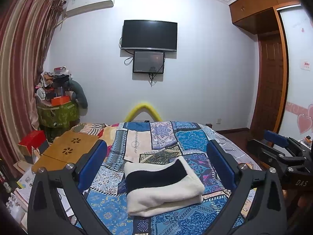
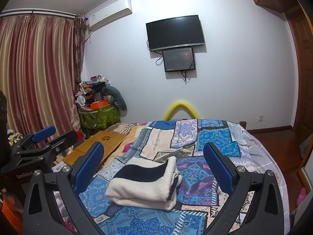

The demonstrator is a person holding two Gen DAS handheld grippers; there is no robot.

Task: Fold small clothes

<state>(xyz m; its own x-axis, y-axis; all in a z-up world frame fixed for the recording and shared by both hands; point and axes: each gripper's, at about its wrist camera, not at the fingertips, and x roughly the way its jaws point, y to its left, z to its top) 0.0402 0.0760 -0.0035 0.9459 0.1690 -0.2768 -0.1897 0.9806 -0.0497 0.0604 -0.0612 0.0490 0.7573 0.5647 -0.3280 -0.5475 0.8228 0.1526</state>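
A small cream garment with a black band (image 1: 162, 188) lies folded into a compact stack on the patchwork bedspread (image 1: 187, 137). It also shows in the right wrist view (image 2: 144, 186). My left gripper (image 1: 156, 146) is open and empty, held above and behind the garment, its blue pads (image 1: 92, 162) spread wide. My right gripper (image 2: 153, 148) is open and empty too, hovering over the garment. The right gripper shows at the right edge of the left wrist view (image 1: 277, 148). The left gripper shows at the left edge of the right wrist view (image 2: 43, 137).
A wooden lap desk (image 1: 66, 150) lies on the bed's left side. A heap of clutter on a green box (image 1: 56, 101) stands by the curtains (image 1: 21, 62). A TV (image 1: 149, 35) hangs on the far wall. A yellow foam tube (image 1: 143, 111) rises at the bed's foot. A wardrobe (image 1: 270, 82) stands right.
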